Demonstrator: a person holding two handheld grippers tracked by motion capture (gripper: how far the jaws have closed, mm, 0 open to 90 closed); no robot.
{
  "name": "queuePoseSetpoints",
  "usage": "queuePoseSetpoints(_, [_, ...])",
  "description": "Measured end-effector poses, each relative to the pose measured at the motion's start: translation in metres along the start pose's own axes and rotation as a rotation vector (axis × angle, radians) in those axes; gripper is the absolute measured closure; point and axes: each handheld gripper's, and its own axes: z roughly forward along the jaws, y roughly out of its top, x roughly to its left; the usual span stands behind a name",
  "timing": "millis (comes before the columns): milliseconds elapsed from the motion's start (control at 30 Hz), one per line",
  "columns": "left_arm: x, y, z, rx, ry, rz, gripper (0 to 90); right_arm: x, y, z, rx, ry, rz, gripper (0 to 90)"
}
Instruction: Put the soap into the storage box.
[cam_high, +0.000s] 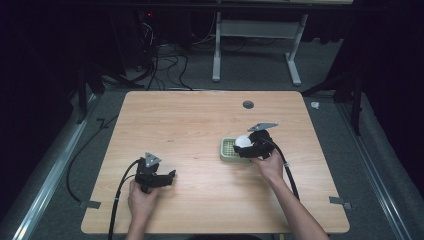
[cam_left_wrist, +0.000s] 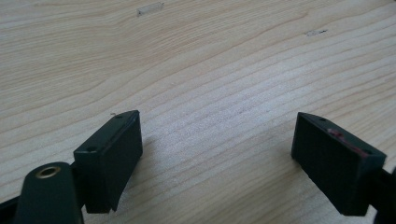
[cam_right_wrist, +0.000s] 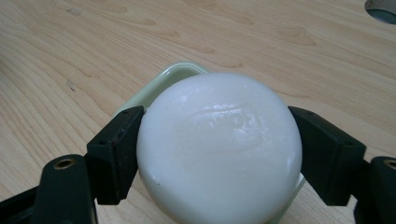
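Two hand-held grippers work at a wooden table (cam_high: 200, 120). High view: the right gripper (cam_high: 248, 145) holds a white bar of soap (cam_high: 243, 141) over the pale green soap dish (cam_high: 228, 151), which sits right of the table's centre; whether the soap rests on the dish's slotted floor or hangs just above it cannot be told from here. The left gripper (cam_high: 170, 176) lies low over bare wood near the front left, well apart from the dish.

Left gripper view: the left gripper (cam_left_wrist: 217, 144) stands released, its two black jaws spread wide with nothing but wood grain between them.

Right gripper view: the right gripper (cam_right_wrist: 217, 149) is clenched on the soap (cam_right_wrist: 219, 144), one jaw pressed to each side of the rounded bar. The rim of the soap dish (cam_right_wrist: 175, 74) shows beyond and beneath the bar, so the soap is directly over the dish.

Judged step: the soap is either being set into the dish or lifted out of it; the frames do not settle which. If placing, the next move calls for lowering until the bar seats flat inside the rim, then opening the jaws evenly so the slippery bar does not tip.
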Motion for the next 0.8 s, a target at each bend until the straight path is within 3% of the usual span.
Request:
queuePoseSetpoints(367, [0.0, 0.0, 0.0, -0.001, 0.0, 0.001, 16.9, 0.001, 0.003, 0.011, 0.031, -0.02, -0.02, 23.5])
queuePoseSetpoints(800, [0.0, 0.0, 0.0, 0.001, -0.001, 0.002, 16.9, 0.0, 0.0, 0.02, 0.061, -0.034, -0.008, 23.4])
